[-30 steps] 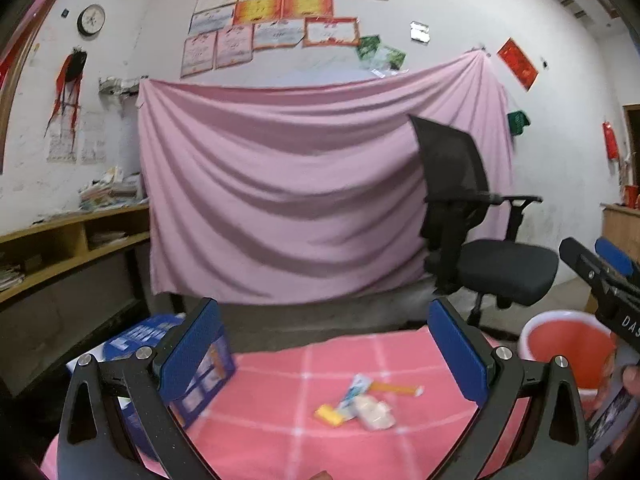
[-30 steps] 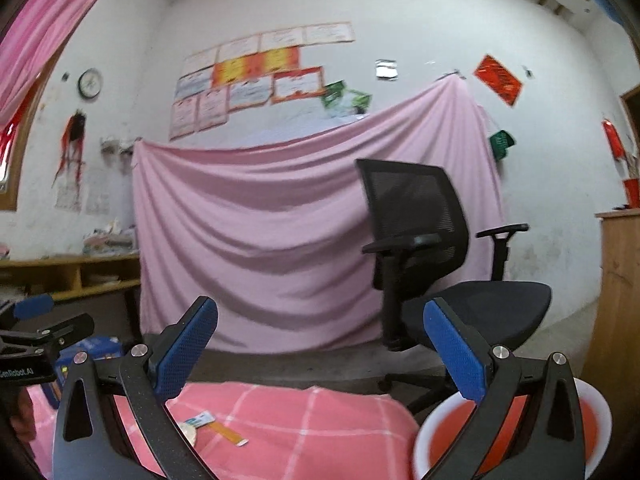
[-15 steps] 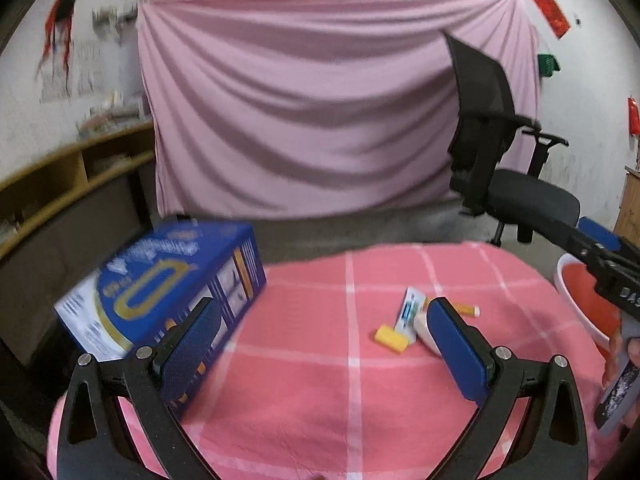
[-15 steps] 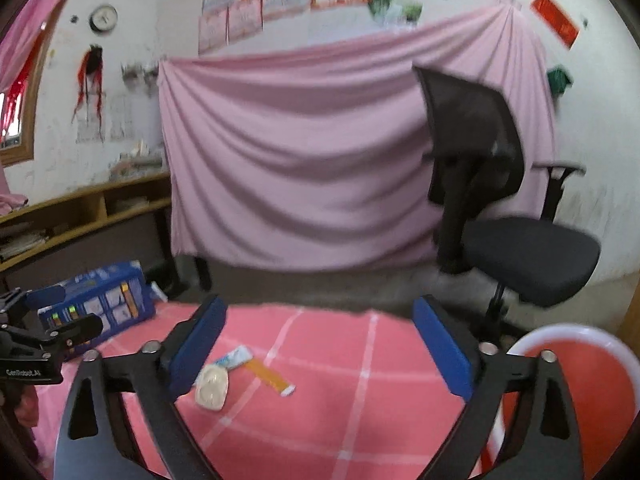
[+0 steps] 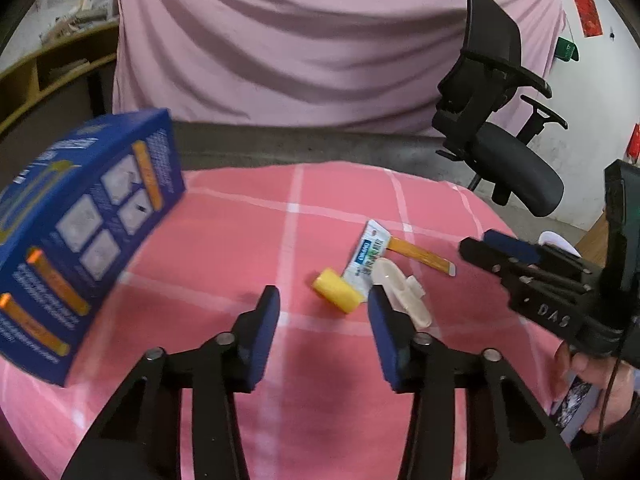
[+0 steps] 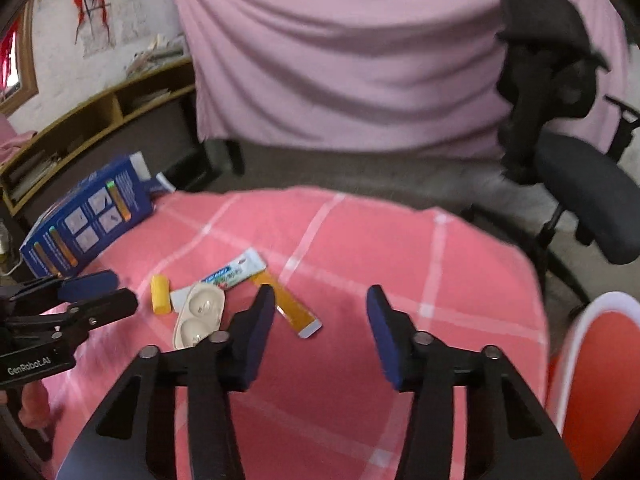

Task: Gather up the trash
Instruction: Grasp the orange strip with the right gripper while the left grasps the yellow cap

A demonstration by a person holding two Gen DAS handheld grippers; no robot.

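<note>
Trash lies together on the pink checked tablecloth (image 5: 248, 240): a small yellow piece (image 5: 338, 290), a white-and-blue sachet (image 5: 366, 254), an orange strip wrapper (image 5: 420, 256) and a cream two-cup plastic shell (image 5: 404, 294). My left gripper (image 5: 322, 318) is open and empty, just in front of the yellow piece. In the right wrist view the same yellow piece (image 6: 159, 294), shell (image 6: 199, 314), sachet (image 6: 234, 274) and orange strip (image 6: 290, 306) lie left of centre. My right gripper (image 6: 320, 316) is open and empty, above the cloth right of the strip.
A blue cardboard box (image 5: 76, 232) lies on the table's left side, also in the right wrist view (image 6: 86, 220). A red bucket with white rim (image 6: 596, 368) stands beyond the table's right edge. A black office chair (image 5: 504, 128) stands behind, before a pink hanging sheet.
Both grippers have tilted down and moved forward over the table toward the trash pile. Their jaws have narrowed but remain open. The trash has not moved.
</note>
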